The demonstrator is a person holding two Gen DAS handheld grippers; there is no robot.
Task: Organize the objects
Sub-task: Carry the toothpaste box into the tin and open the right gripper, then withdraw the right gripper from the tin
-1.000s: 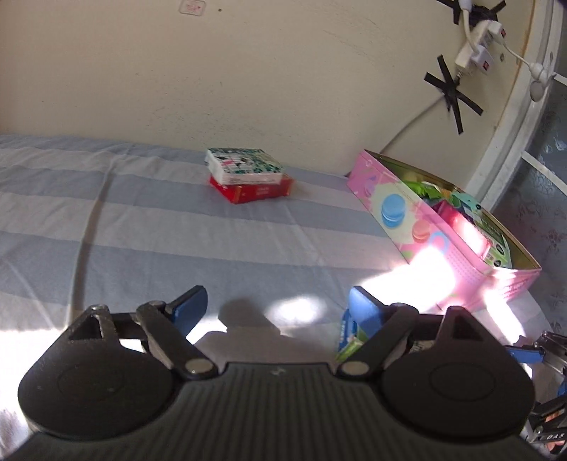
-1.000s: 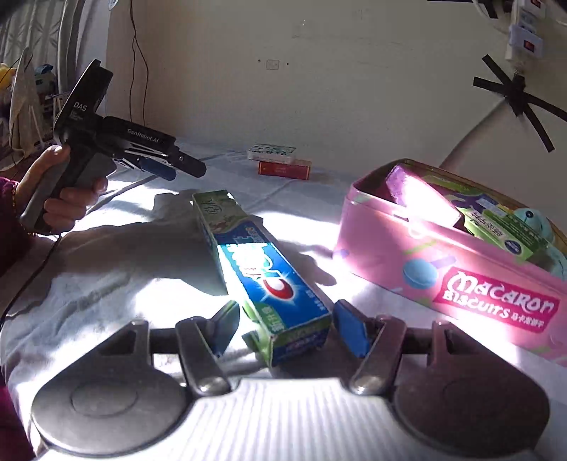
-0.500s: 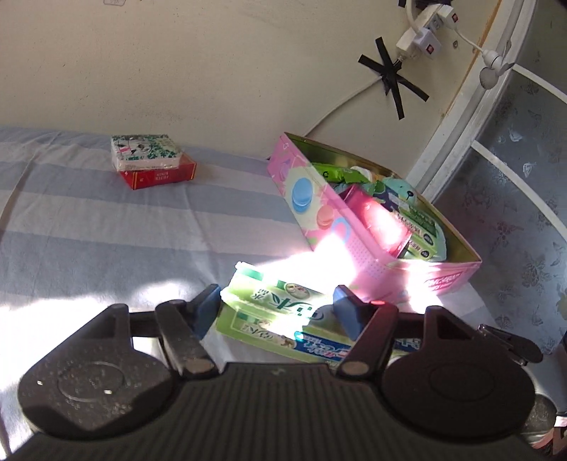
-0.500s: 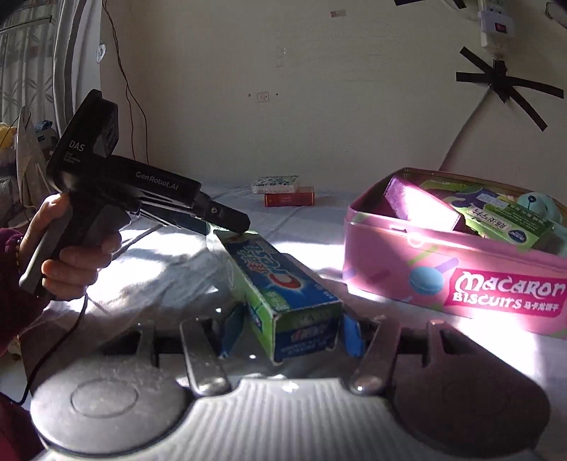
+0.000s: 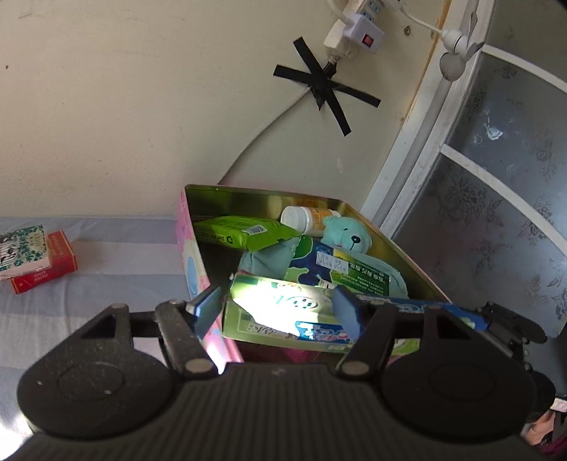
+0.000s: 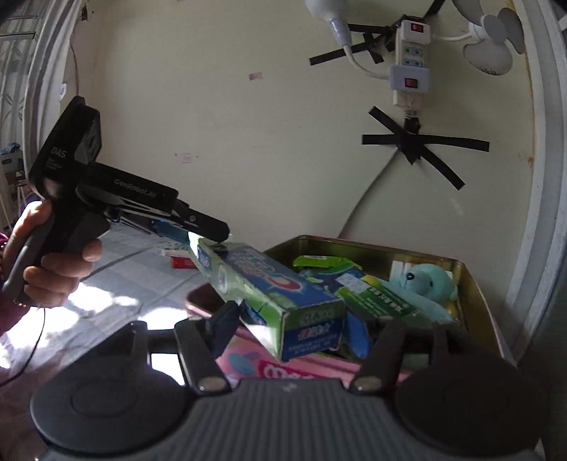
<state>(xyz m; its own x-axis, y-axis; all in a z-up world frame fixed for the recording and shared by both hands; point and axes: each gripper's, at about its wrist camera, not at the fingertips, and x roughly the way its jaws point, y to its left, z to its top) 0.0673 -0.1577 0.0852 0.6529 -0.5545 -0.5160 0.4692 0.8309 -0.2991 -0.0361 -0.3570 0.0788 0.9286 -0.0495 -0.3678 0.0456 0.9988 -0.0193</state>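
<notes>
A green and blue toothpaste box (image 5: 283,312) (image 6: 269,287) is held in the air over the open pink biscuit tin (image 5: 193,255) (image 6: 471,283). My left gripper (image 5: 278,312) is shut on one end of the box. My right gripper (image 6: 294,328) is shut on the other end. The left gripper also shows in the right wrist view (image 6: 198,227), gripped by a hand. The tin holds a teal plush bear (image 5: 349,235), a green packet (image 5: 244,235), a white bottle (image 5: 306,218) and a blue-green pouch (image 5: 340,269).
Two small boxes, a patterned one on a red one (image 5: 33,257), lie on the striped bedsheet (image 5: 106,262) at the left. A wall with a taped cable and power strip (image 5: 354,32) stands behind the tin. A window frame (image 5: 425,149) is at the right.
Both grippers have lifted the toothpaste box off the sheet and carried it over the open tin. One second ago only the right gripper straddled it and the left was open.
</notes>
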